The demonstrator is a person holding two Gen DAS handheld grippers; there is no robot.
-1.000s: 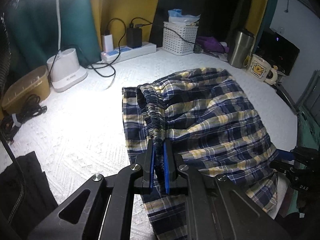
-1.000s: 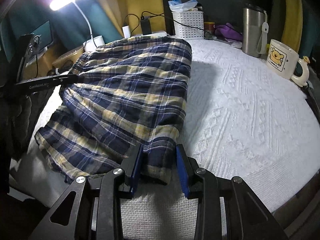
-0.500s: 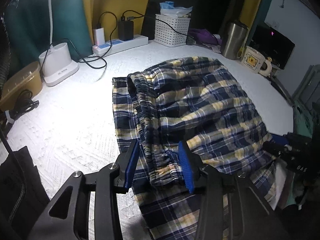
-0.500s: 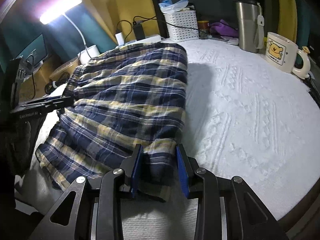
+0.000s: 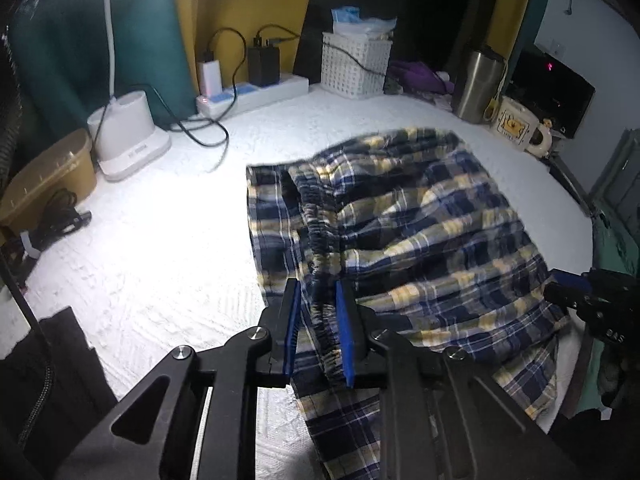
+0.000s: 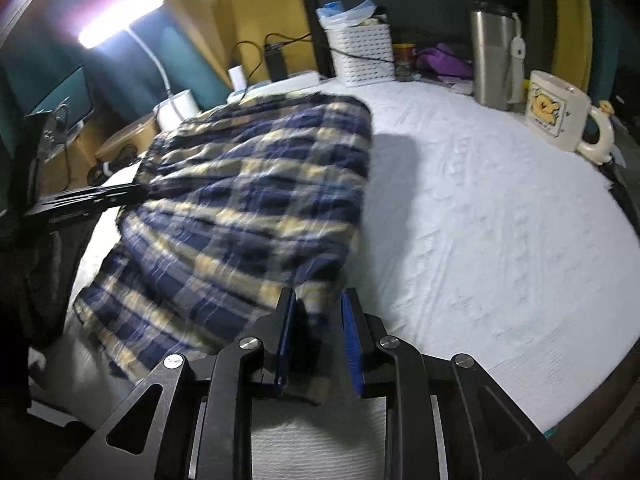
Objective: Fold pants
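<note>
Left gripper (image 5: 318, 304) jaws just closing on the elastic waistband (image 5: 320, 236), right gripper (image 6: 318, 312) jaws narrowing around the near hem, plaid pants (image 6: 256, 200) folded across the white table (image 6: 480, 220), mug (image 6: 556, 110) far right

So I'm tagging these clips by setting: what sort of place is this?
Most likely a home room, with a desk or table under a white textured cover. A power strip with chargers, a cartoon mug and a steel tumbler suggest personal living space.
</note>
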